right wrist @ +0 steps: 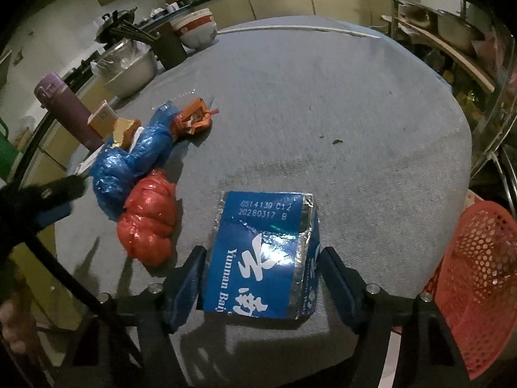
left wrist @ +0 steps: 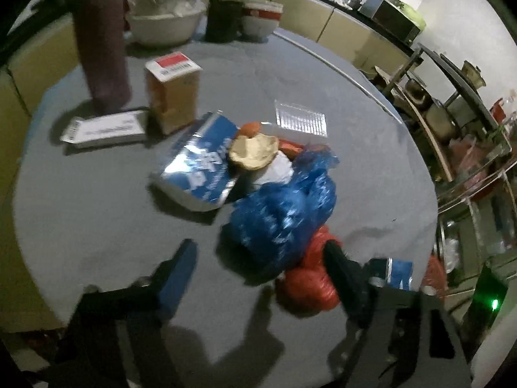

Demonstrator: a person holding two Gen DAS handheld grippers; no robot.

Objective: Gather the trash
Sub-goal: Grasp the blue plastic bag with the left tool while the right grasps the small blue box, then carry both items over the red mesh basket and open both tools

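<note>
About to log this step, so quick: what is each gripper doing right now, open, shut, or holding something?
Left gripper: open, holding nothing; blue bag and red bag lie between its jaws.
Right gripper: open around the blue foil box, not gripping it.

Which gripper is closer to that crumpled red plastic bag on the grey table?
The left gripper. It is open, and the crumpled red plastic bag lies between its fingers. The right gripper is further away, straddling a blue and silver foil packet beside the bag.
</note>
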